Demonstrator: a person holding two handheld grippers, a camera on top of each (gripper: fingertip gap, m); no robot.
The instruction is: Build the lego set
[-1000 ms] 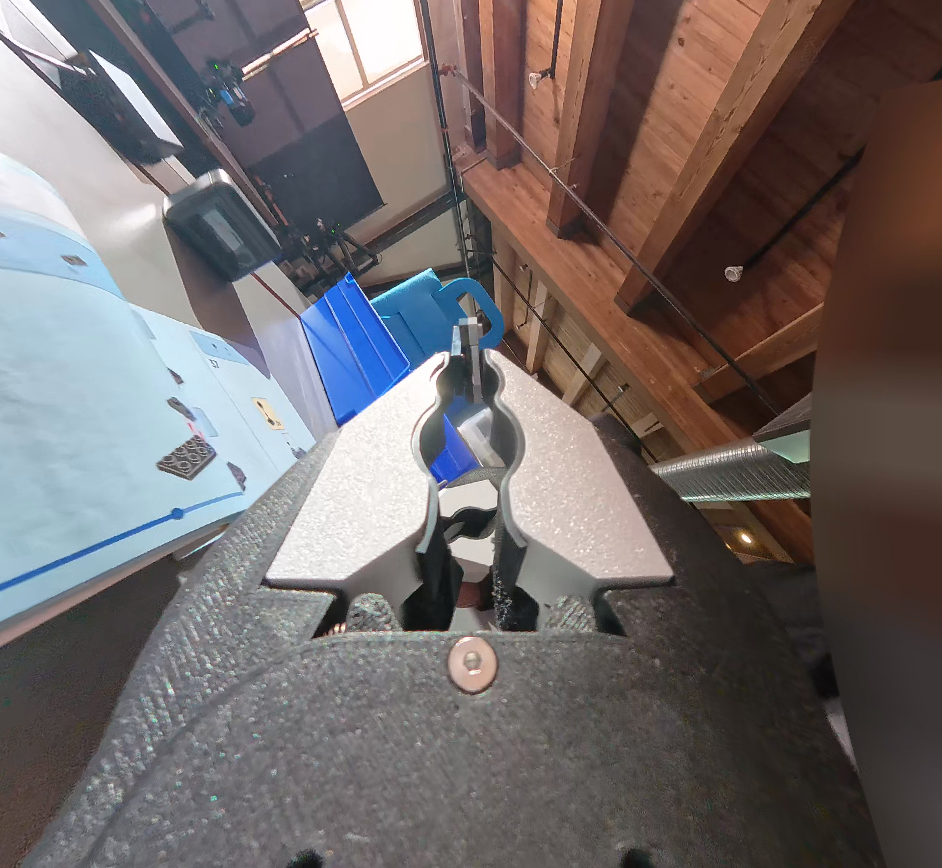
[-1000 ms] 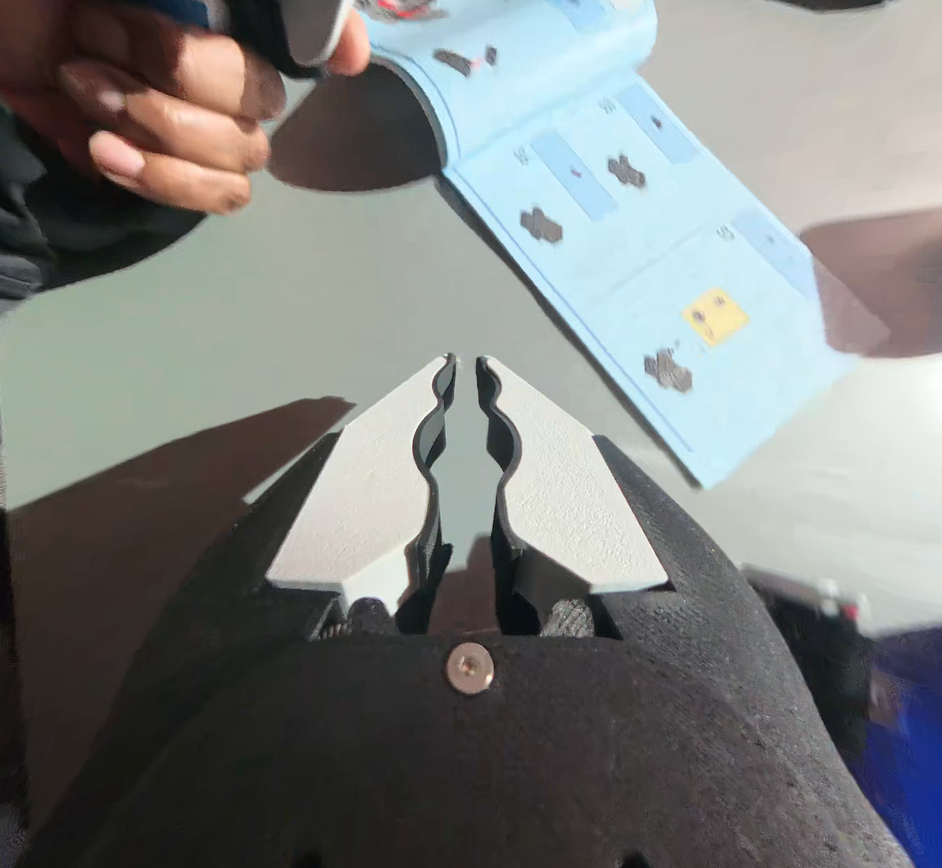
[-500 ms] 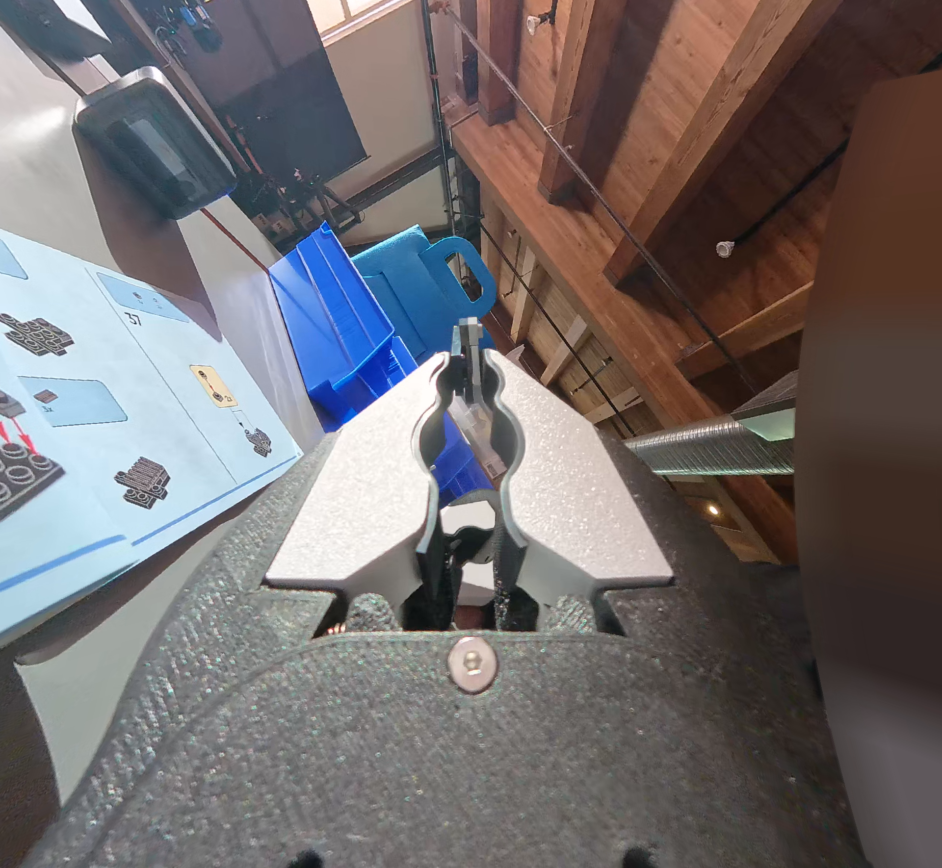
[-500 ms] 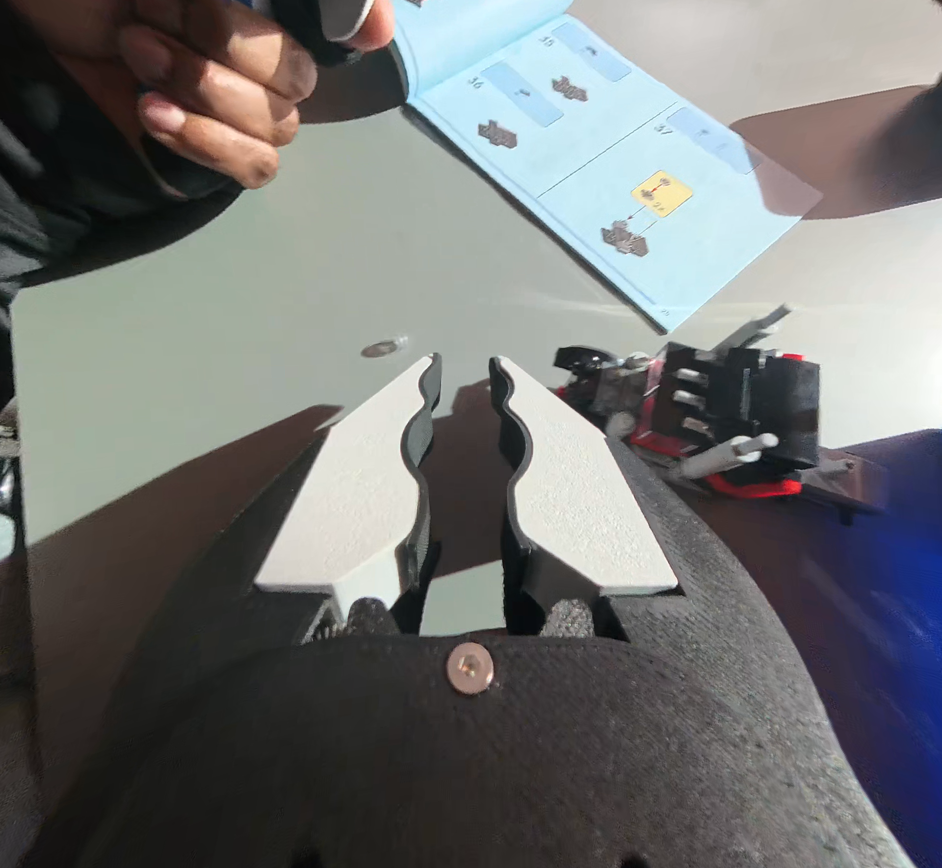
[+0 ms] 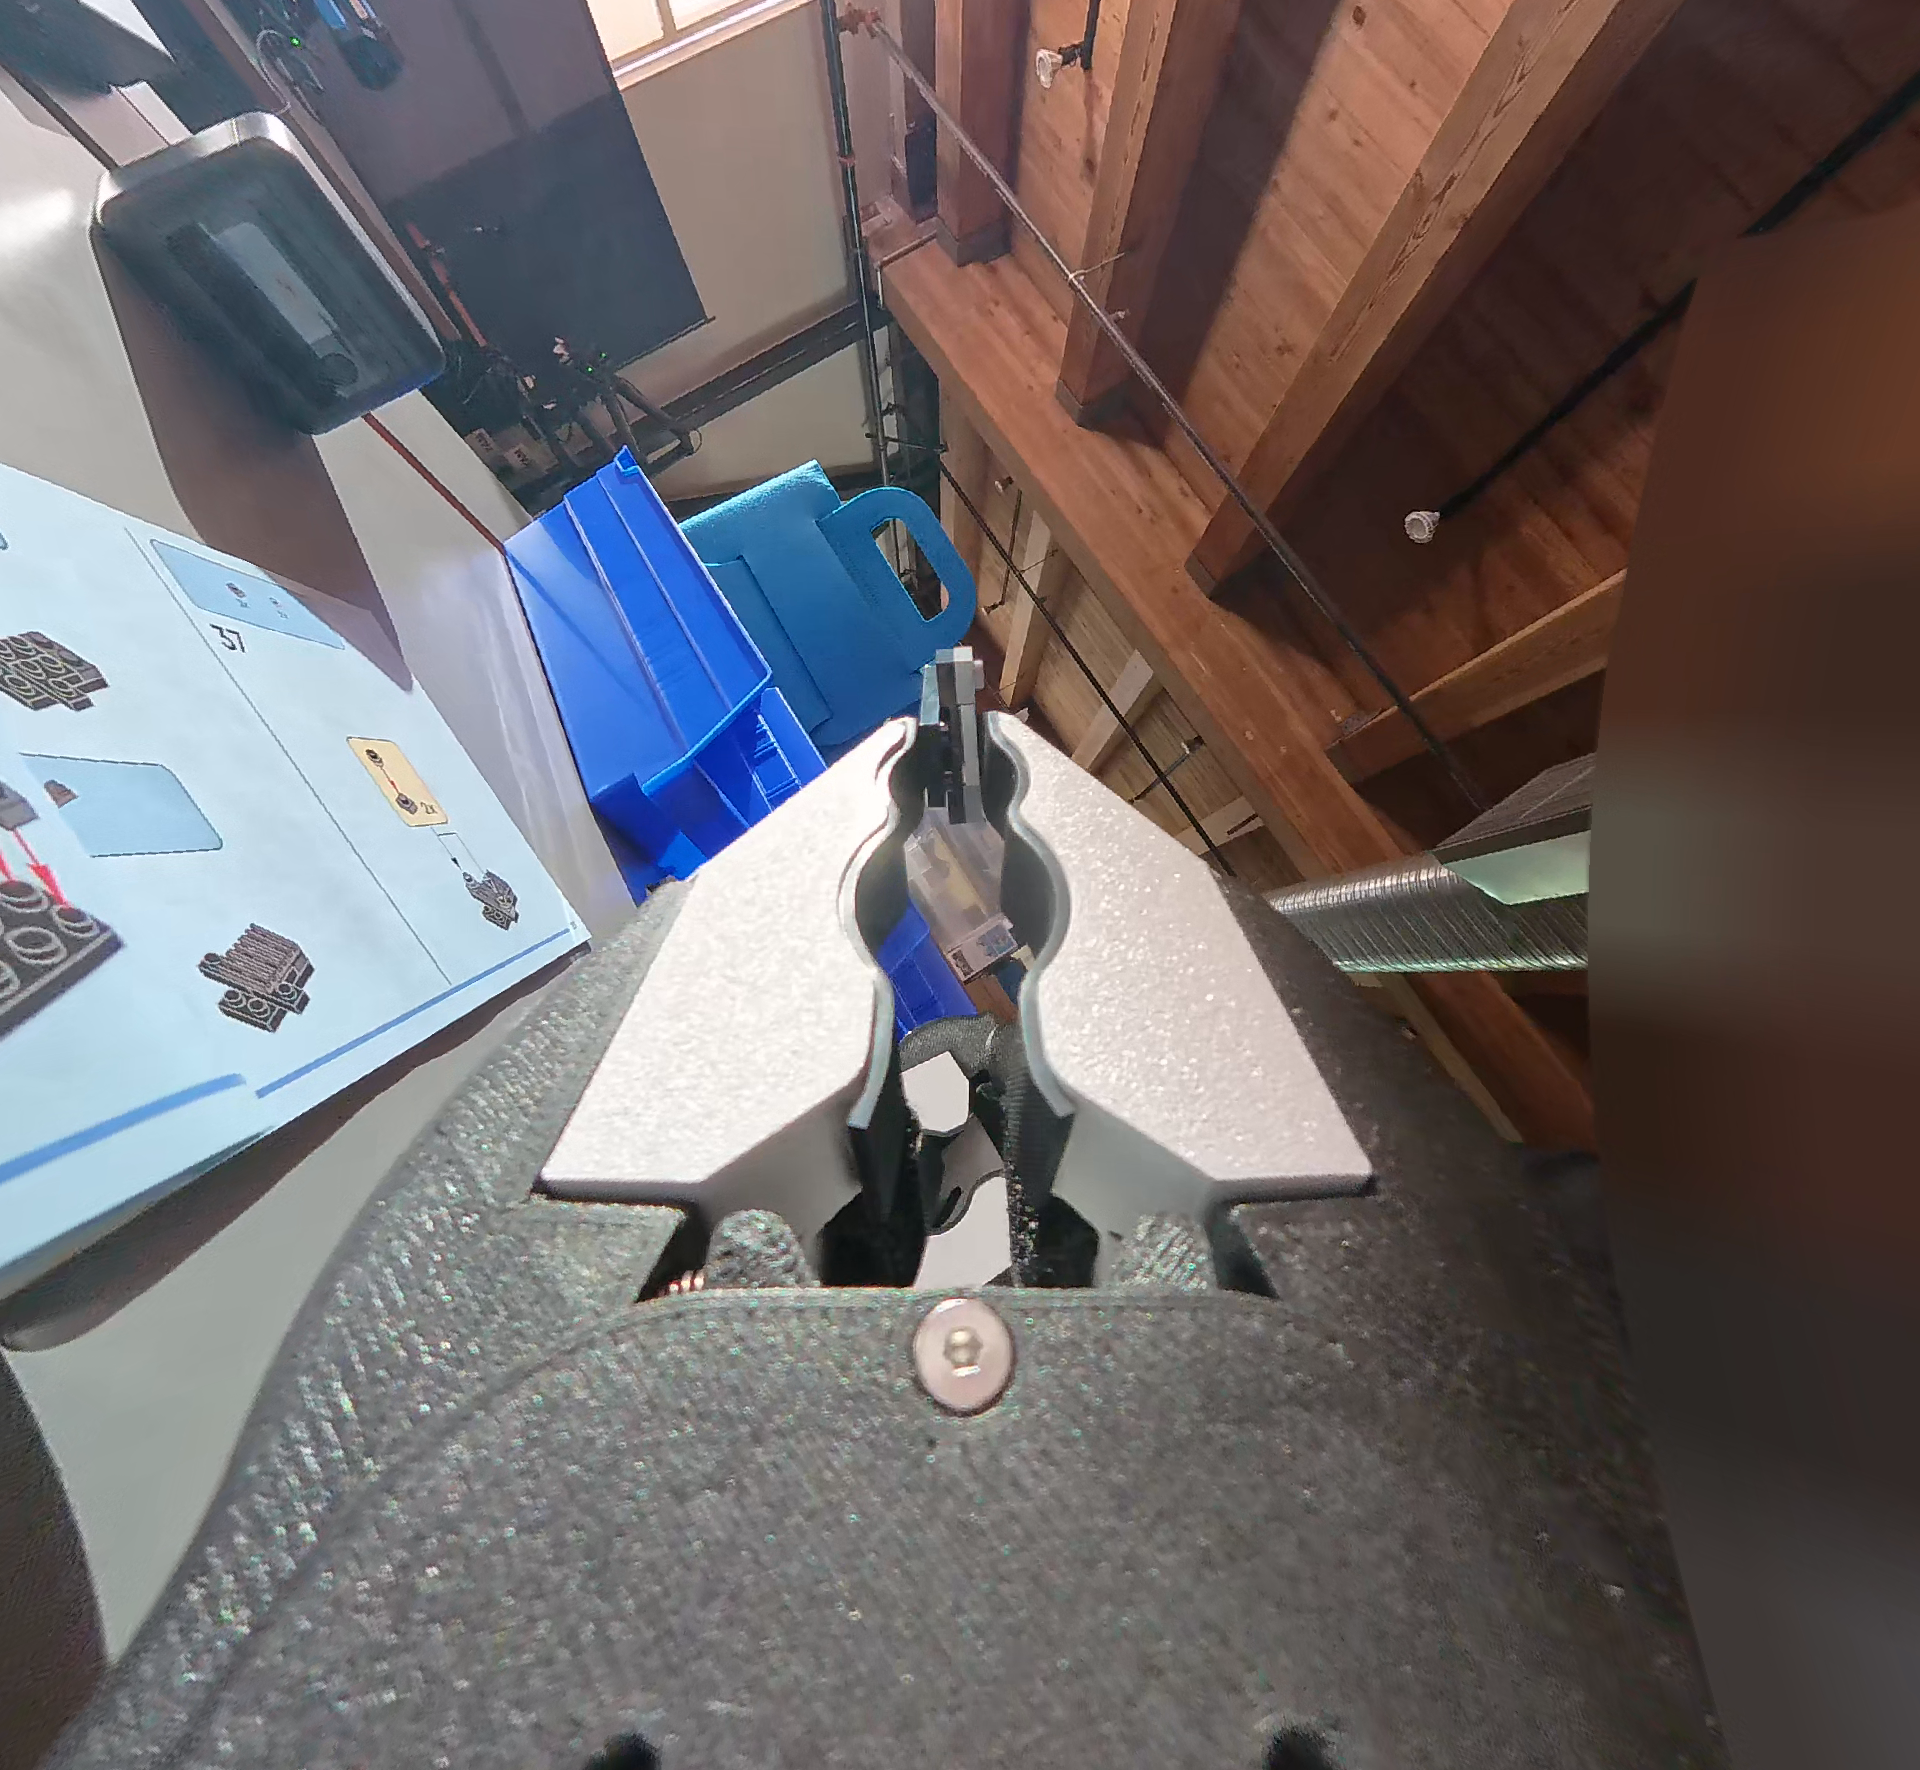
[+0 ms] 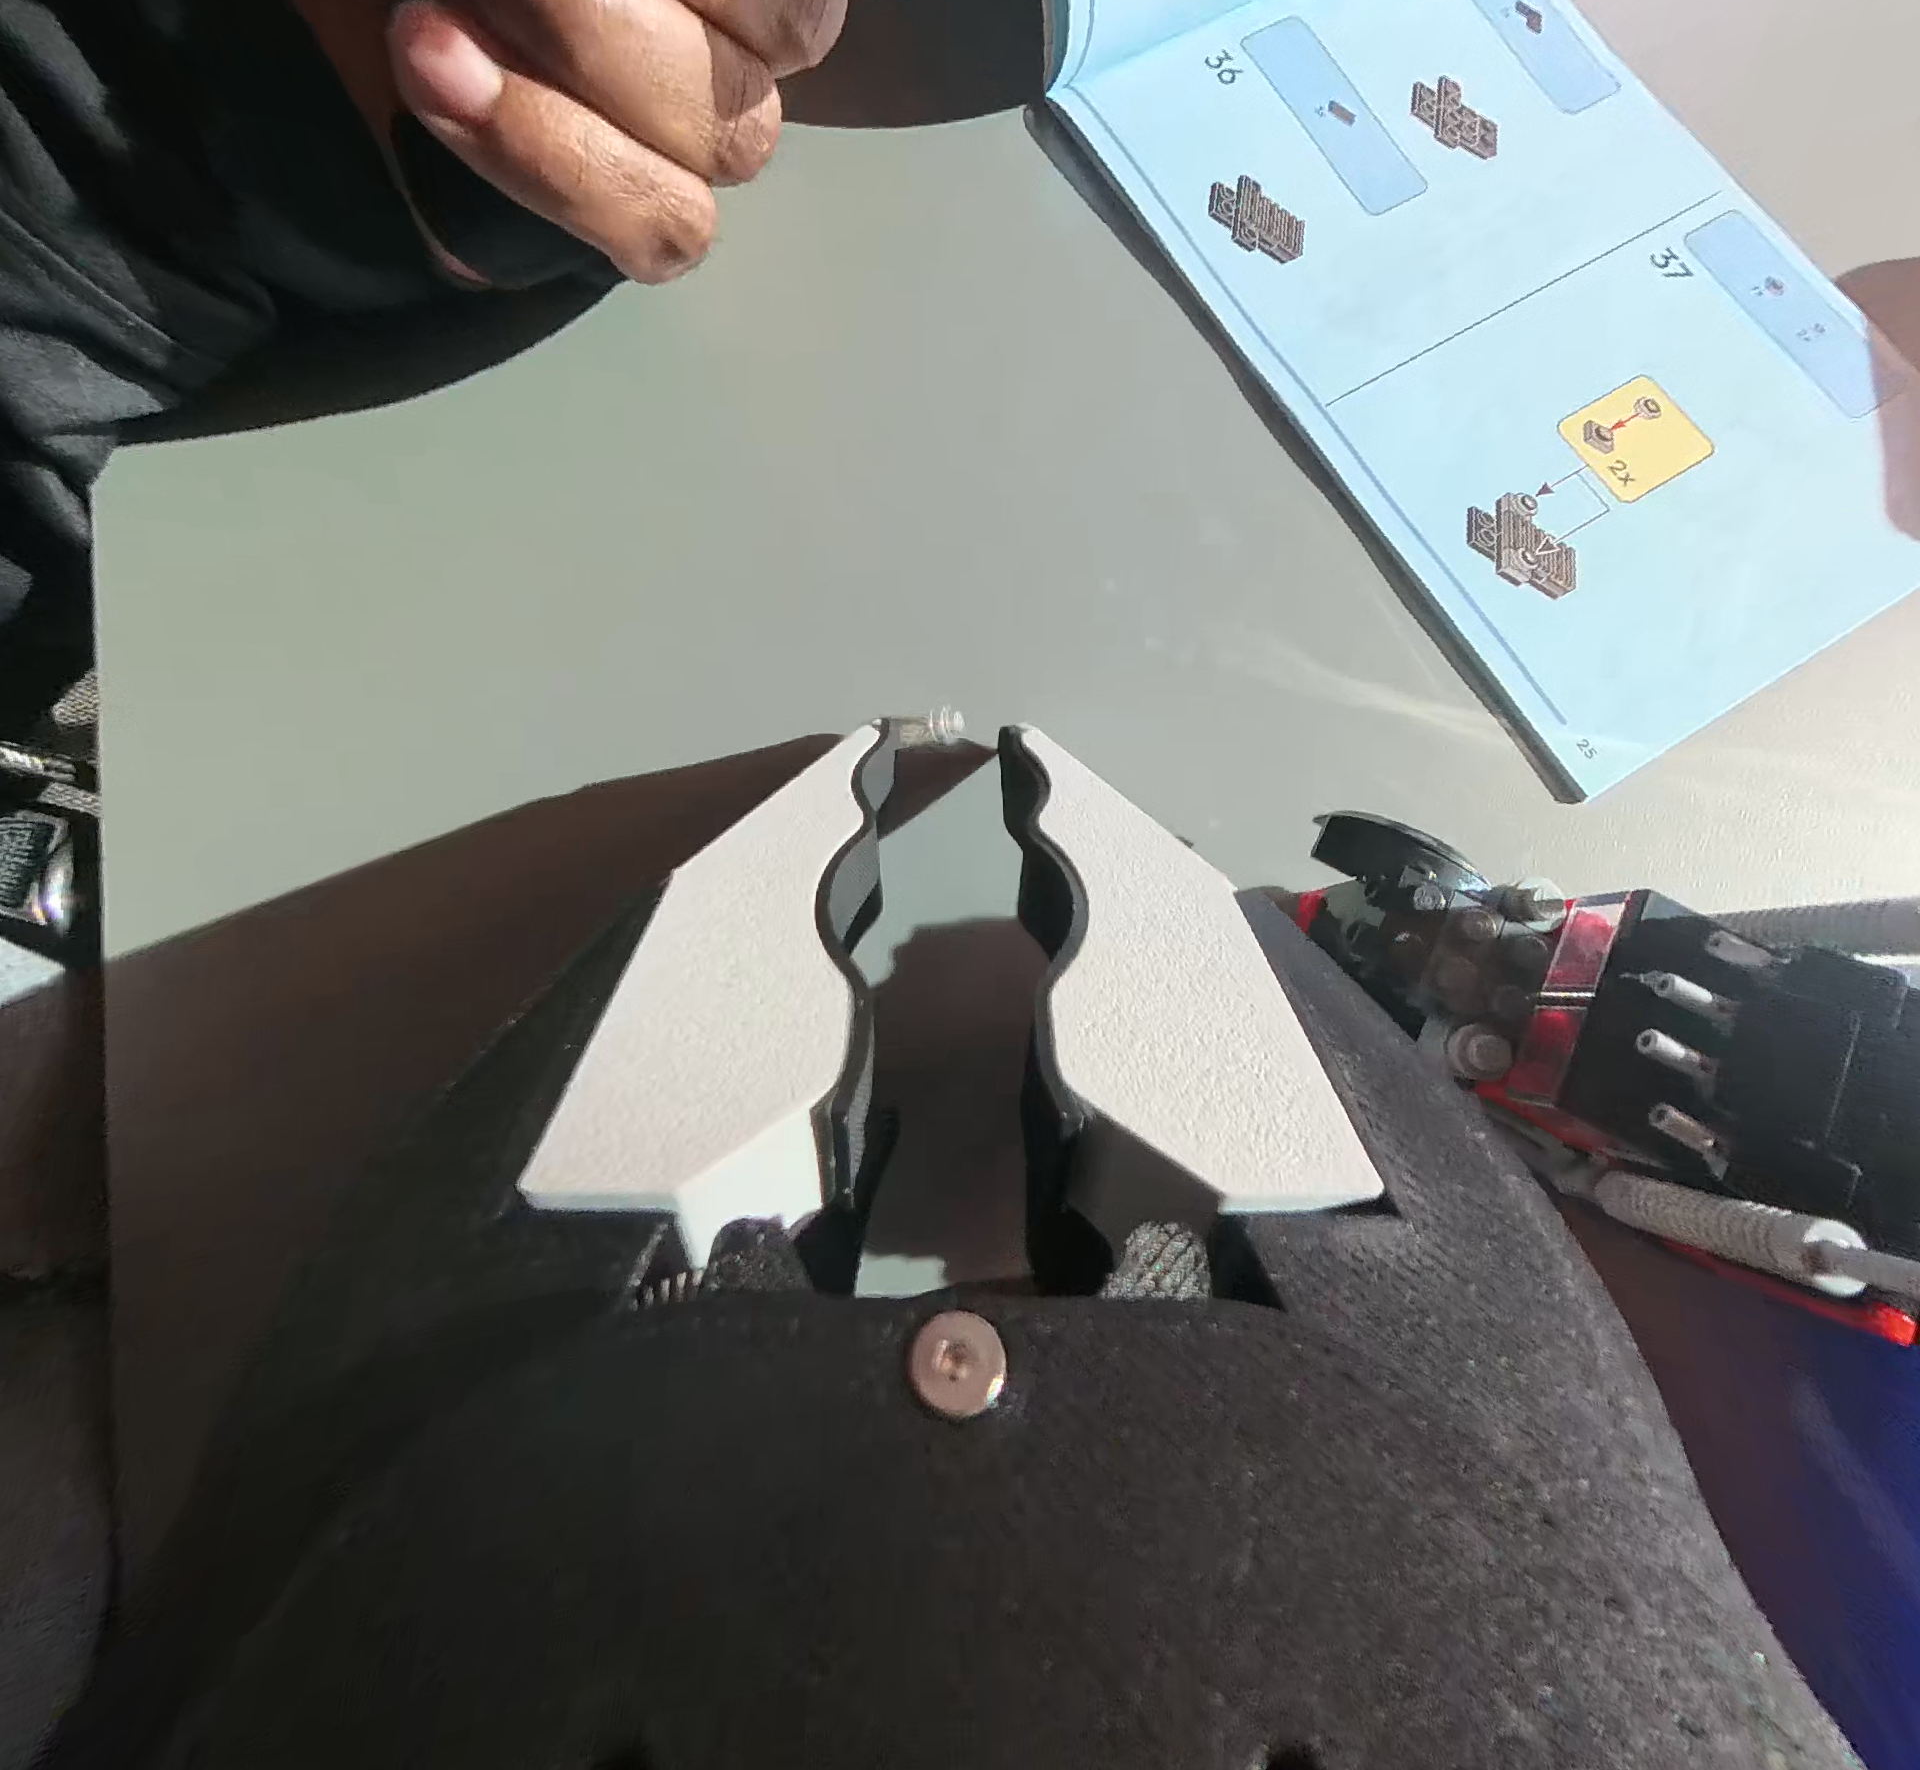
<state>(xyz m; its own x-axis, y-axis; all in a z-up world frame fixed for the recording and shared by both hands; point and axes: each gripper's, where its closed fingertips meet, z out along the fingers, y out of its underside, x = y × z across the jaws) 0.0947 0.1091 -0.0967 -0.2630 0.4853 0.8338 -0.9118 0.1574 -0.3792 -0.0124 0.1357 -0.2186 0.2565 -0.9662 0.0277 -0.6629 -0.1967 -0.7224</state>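
Observation:
My left gripper [image 5: 953, 744] points up toward the ceiling and is shut on a small lego piece [image 5: 954, 681]. The piece is dark grey at the tip, with a clear part [image 5: 956, 863] between the fingers. My right gripper [image 6: 943, 738] is open, low over the grey table [image 6: 623, 577]. A tiny grey lego piece [image 6: 932, 728] lies on the table at its left fingertip. The partly built black and red lego model [image 6: 1662, 1024] lies just to its right. The open blue instruction booklet [image 6: 1455, 318] lies at the far right and also shows in the left wrist view [image 5: 208, 785].
A person's hand [image 6: 623, 58] holding the left gripper hangs over the table at the top left of the right wrist view. Blue bins [image 5: 644, 640] stand past the booklet. A black device [image 5: 270, 266] sits farther back on the table.
My right gripper has opened wider and moved toward the table until the tiny grey piece sits at its tips; the model has come into view. My left gripper has turned, still holding its piece.

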